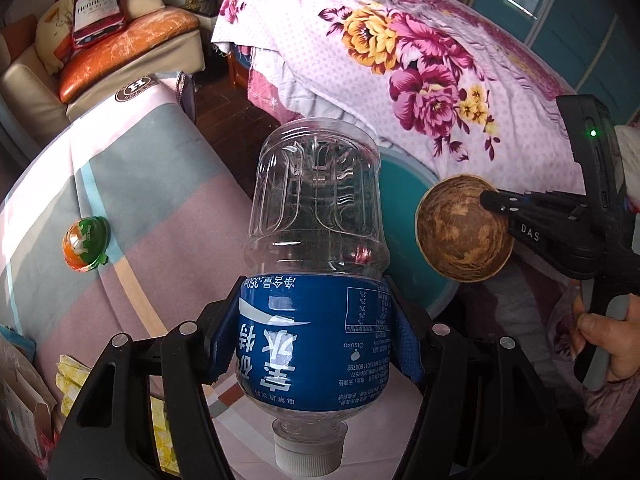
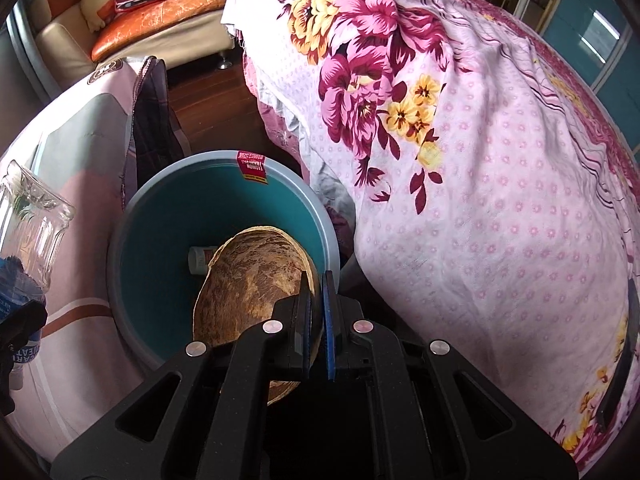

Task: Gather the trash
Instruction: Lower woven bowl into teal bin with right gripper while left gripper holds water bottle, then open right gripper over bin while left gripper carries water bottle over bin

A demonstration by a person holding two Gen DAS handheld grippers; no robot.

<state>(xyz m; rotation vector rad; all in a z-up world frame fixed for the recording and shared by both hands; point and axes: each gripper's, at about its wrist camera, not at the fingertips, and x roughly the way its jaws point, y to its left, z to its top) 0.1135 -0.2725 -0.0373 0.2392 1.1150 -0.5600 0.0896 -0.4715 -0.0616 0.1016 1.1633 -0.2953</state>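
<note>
Left tongs [image 1: 316, 340]: clamped around the blue label of an empty plastic bottle [image 1: 316, 248], cap pointing toward the hand. Right tongs [image 2: 317, 320]: nearly closed, pinching the rim of a brown shell [image 2: 256, 280] (coconut-like) above the teal bin [image 2: 168, 216]. Inside the bin: a small white container [image 2: 198, 259]. Beyond: floral bed [image 2: 480, 160], then a sofa [image 1: 36, 80] with cushions.

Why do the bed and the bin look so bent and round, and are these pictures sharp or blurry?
Left wrist view: the fisheye lens bows the bed outward; the bottle in the left tongs is sharp, with window glints.
Right wrist view: same bulging, dark corners; shell and bin crisp.
</note>
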